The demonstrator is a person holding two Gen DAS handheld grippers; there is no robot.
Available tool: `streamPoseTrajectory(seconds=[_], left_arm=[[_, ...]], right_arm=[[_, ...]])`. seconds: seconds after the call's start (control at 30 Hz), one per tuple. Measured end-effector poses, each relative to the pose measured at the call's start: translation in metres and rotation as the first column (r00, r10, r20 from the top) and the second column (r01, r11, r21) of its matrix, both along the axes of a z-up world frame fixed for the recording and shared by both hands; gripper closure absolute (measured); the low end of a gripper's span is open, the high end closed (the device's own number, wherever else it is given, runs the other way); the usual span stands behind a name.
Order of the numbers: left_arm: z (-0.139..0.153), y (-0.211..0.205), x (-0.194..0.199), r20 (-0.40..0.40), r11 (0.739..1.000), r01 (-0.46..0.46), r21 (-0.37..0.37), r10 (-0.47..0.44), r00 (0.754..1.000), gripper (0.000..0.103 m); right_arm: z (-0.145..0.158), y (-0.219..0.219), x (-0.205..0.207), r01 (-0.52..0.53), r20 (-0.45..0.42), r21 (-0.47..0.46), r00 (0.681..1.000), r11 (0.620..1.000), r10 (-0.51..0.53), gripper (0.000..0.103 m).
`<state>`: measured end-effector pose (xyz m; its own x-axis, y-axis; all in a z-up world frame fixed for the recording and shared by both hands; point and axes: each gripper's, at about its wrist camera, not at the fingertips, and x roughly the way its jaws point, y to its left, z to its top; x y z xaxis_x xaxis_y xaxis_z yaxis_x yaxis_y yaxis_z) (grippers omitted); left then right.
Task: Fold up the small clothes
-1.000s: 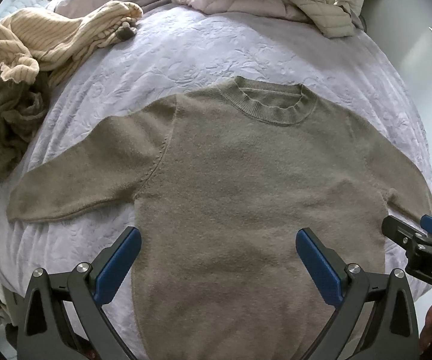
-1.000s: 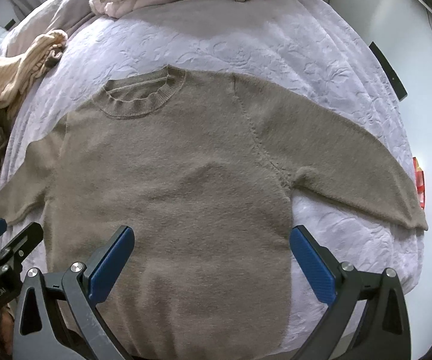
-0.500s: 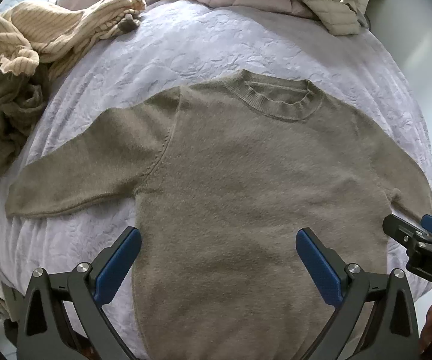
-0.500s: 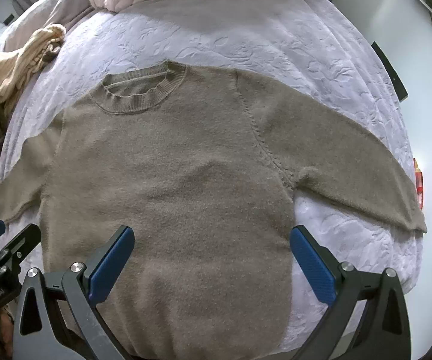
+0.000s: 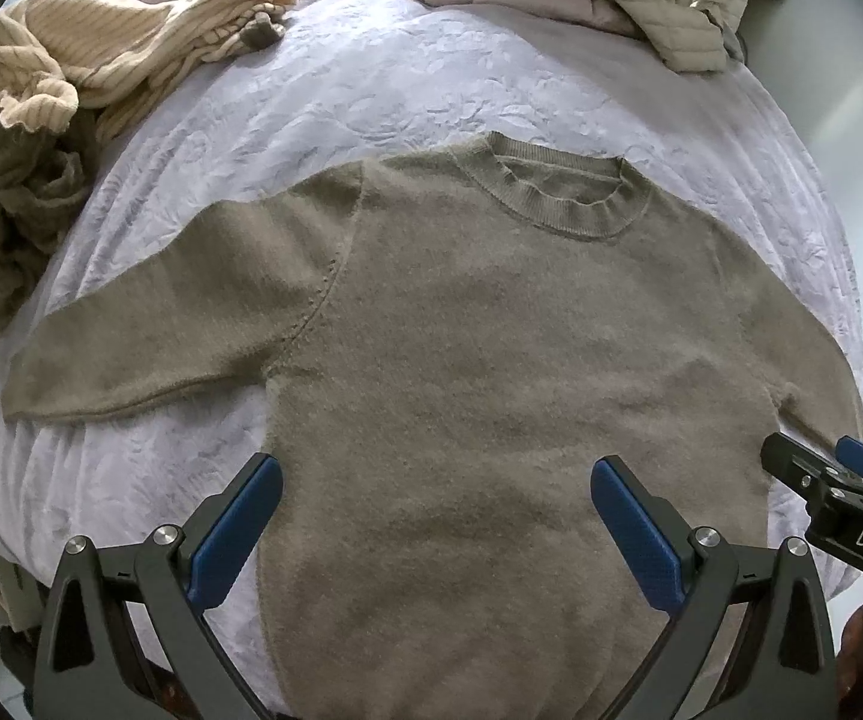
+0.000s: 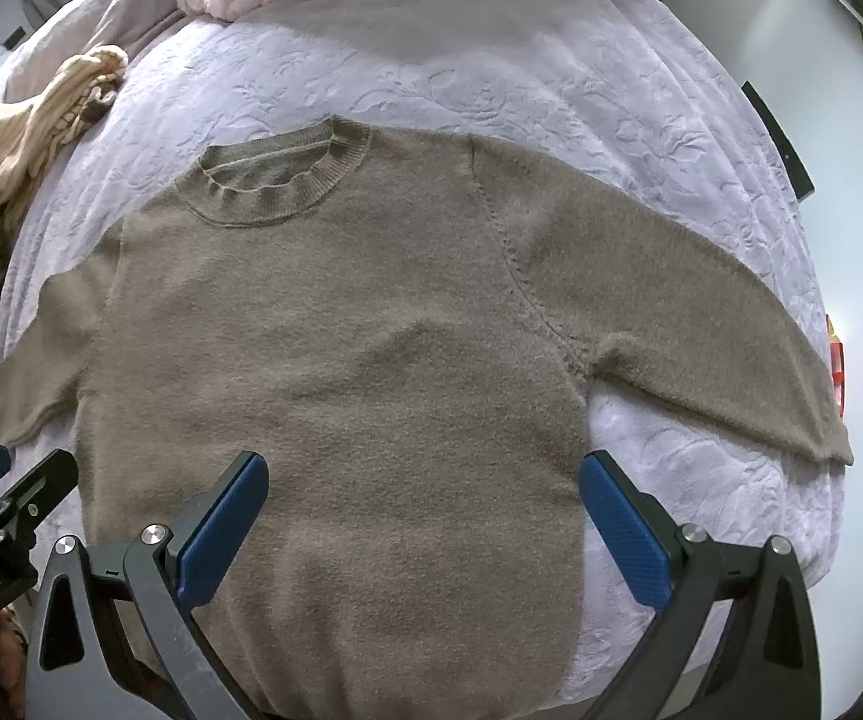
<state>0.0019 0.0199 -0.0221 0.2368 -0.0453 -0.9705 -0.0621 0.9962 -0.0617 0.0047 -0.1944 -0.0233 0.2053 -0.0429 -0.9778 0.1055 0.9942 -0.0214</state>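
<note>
Right gripper (image 5: 839,480) reads "DAS"

A taupe knitted sweater (image 5: 491,360) is laid flat and unfolded on the bed (image 5: 401,96), front up, with its ribbed round collar pointed away. Both long sleeves are spread outward and slightly downward. The hem is hidden at the near edge.
</note>
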Motion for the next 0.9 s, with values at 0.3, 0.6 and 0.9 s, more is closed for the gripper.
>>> streamPoseTrajectory(seconds=[0.3,0.6,0.9], left_arm=[[-0.0013,-0.0007,-0.0004,0.001,1.000,0.003,0.013,-0.003,1.000,0.000],[0.0011,0.0001,-0.0008,0.015,0.999,0.007,0.039,-0.008,1.000,0.000],[0.0002,-0.0002,-0.0002,0.013,0.998,-0.004,0.061,0.003,1.000,0.000]], right_arm=[[-0.0015,-0.0006,0.0006,-0.001,-0.001,-0.002,1.000,1.000,0.001,0.000],[-0.0018,-0.0012,0.0000,-0.001,-0.001,-0.004,1.000,1.000,0.001,0.000],[-0.0020,-0.0009,-0.0010,-0.001,0.001,-0.005,1.000,1.000,0.001,0.000]])
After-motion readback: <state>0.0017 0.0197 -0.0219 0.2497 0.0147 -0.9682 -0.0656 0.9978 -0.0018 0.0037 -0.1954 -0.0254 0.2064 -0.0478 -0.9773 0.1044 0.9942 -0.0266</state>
